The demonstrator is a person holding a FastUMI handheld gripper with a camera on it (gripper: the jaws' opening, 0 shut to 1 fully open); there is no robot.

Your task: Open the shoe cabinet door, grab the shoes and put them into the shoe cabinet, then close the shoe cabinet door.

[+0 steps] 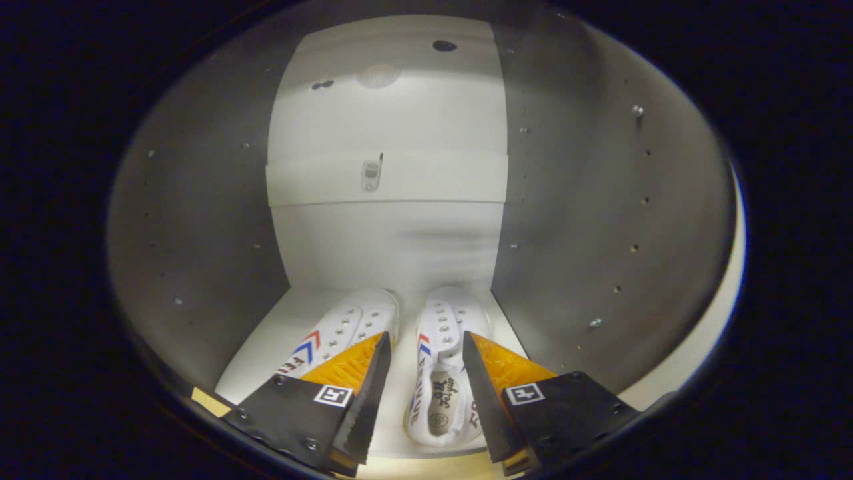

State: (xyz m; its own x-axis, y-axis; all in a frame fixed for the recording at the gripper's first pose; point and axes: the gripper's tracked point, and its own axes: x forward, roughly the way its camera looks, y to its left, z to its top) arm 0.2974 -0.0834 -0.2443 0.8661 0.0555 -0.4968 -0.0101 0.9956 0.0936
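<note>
Tongs [426,347] wide, empty; shoes [443,373] lower centre inside cabinet [200,233]: light, soft canvas, best gripped at heel collar

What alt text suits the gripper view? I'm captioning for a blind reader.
Two white sneakers sit side by side on the floor of an open white shoe cabinet. The gripper is open, one shoe lying between its fingers.

The gripper [422,347] is pointing into the shoe cabinet [586,200], its fingers spread apart and gripping nothing. Two white shoes are lying on the cabinet floor [280,320]: the right shoe [443,373] between the fingers, the left shoe [346,327] partly behind the left finger.
</note>
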